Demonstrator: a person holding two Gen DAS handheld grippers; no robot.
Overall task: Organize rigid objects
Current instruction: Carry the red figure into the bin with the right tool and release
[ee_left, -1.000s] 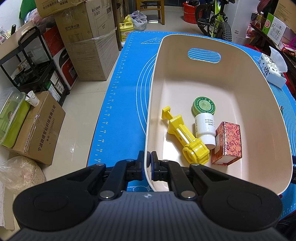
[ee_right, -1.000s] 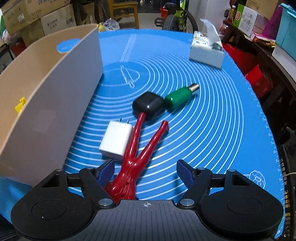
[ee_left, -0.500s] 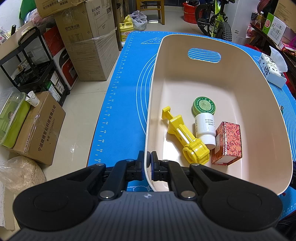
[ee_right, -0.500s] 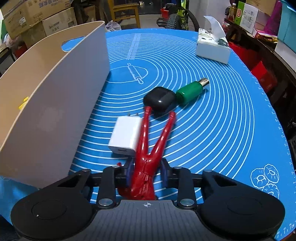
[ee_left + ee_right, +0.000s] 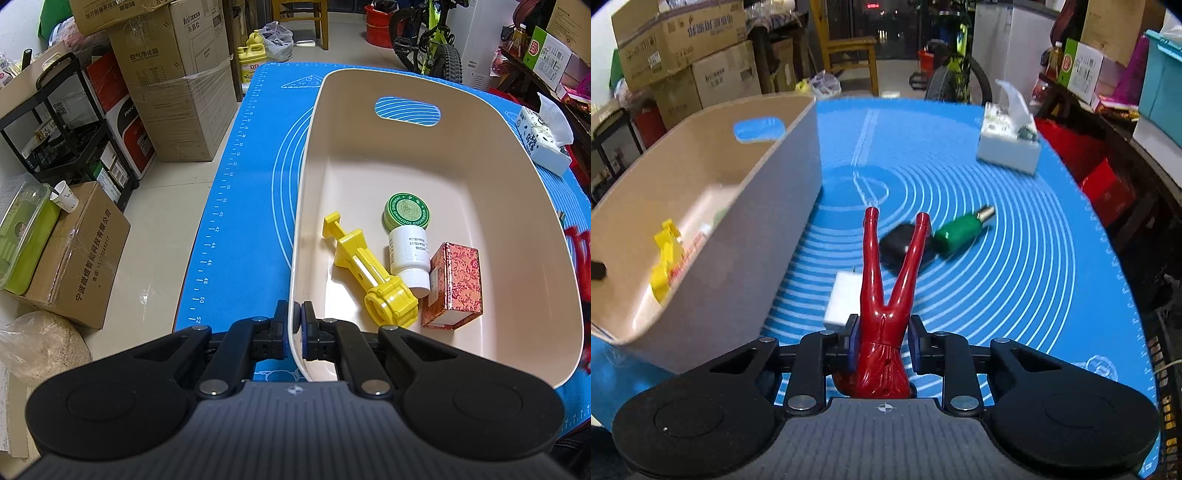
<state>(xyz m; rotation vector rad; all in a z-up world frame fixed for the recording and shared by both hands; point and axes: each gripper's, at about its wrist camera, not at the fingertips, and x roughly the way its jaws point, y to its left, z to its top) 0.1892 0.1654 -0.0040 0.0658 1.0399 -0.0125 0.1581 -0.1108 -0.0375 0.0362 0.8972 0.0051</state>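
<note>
The right gripper (image 5: 881, 339) has its jaws clamped on the red figure (image 5: 886, 295), whose two legs point away ahead of the jaws, apparently clear of the table. Beyond lie a white charger (image 5: 843, 304), black case (image 5: 899, 245) and green plug (image 5: 960, 230). The left gripper (image 5: 294, 334) pinches the beige bin (image 5: 480, 155) rim.

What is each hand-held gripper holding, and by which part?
Left hand-held gripper: the beige bin, by its near rim. Right hand-held gripper: the red figurine, by its torso.
</note>
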